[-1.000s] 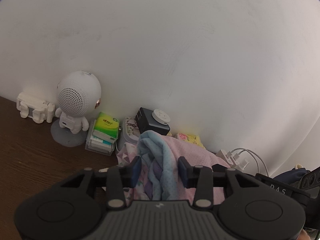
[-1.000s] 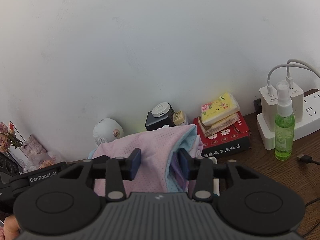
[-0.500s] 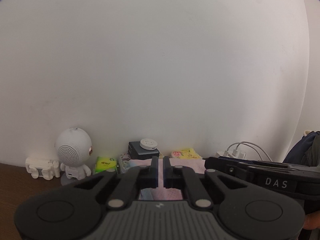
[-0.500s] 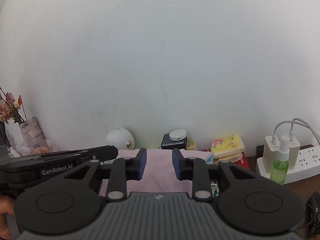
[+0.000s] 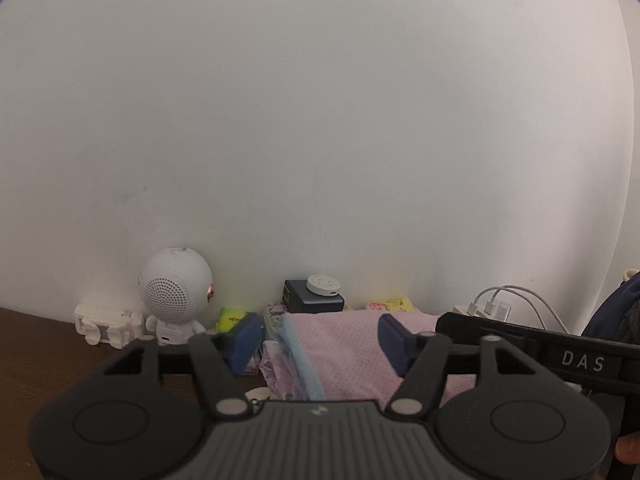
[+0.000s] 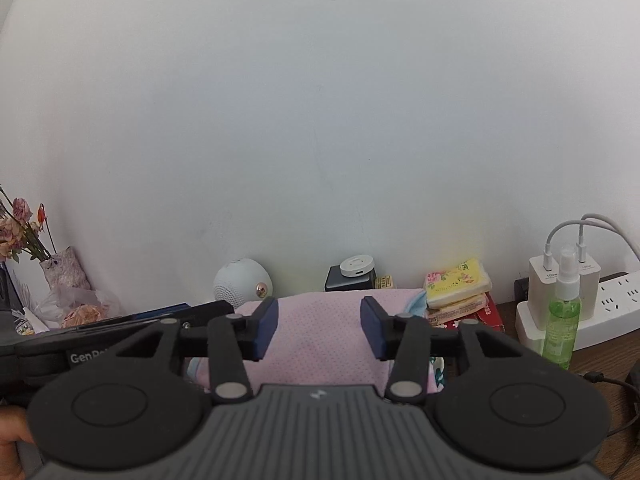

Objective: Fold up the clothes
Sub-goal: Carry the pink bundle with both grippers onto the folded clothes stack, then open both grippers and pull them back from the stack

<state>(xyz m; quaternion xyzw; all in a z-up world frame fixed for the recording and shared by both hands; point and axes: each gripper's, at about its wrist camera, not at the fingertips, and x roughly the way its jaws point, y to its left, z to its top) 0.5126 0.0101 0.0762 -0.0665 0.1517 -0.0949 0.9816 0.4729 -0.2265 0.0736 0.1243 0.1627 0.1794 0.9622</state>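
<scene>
A folded stack of clothes lies on the brown table against the white wall, its top a pink dotted garment (image 5: 344,350) with light blue and floral layers showing at the left edge. My left gripper (image 5: 320,338) hovers just in front of it, jaws opening wide, pads clear of the cloth. In the right wrist view the same pink garment (image 6: 318,340) fills the gap of my right gripper (image 6: 318,326), whose jaws are also opening and do not press on it. The right gripper's black body (image 5: 540,350) crosses the left view's right side.
Along the wall stand a white round-headed speaker (image 5: 174,296), a white phone stand (image 5: 106,322), a dark box with a white puck (image 6: 352,274), tissue packs (image 6: 458,284), a green spray bottle (image 6: 562,316), a power strip with chargers (image 6: 576,304) and dried flowers (image 6: 24,232).
Both grippers held the bunched clothes a second ago, closed further while laying them down, and now stand open. The clothes lie flat as a folded stack by the wall.
</scene>
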